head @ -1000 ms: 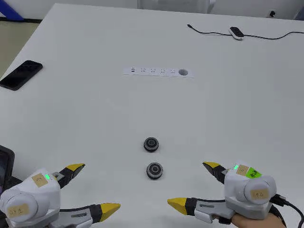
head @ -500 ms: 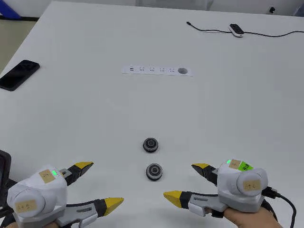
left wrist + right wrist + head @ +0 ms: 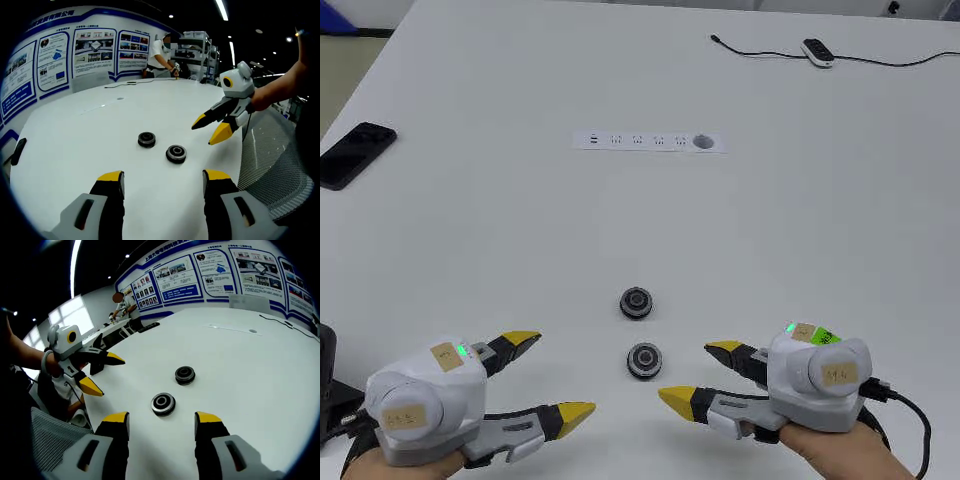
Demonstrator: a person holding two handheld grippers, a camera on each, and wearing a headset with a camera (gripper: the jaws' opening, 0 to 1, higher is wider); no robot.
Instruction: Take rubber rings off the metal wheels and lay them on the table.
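Note:
Two small metal wheels with black rubber rings lie flat on the white table [image 3: 800, 220]. The far wheel [image 3: 636, 302] [image 3: 146, 139] [image 3: 184, 375] sits just beyond the near wheel [image 3: 644, 360] [image 3: 176, 153] [image 3: 163, 403]. My left gripper [image 3: 557, 373] [image 3: 164, 176] [image 3: 109, 376] hovers open to the left of the near wheel, its yellow tips wide apart. On the opposite side my right gripper [image 3: 692, 372] [image 3: 162, 417] [image 3: 204, 134] is open too, pointing at the near wheel. Neither gripper touches a wheel.
A white power strip [image 3: 645, 141] lies across the table's middle. A black phone [image 3: 355, 155] rests at the left edge, and a small remote with a cable [image 3: 816, 52] at the far right. A dark device [image 3: 325, 350] sits at the near left.
Both grippers have come inward toward the near wheel, the right one more. The wheels lie where they were; the head camera has tilted a little.

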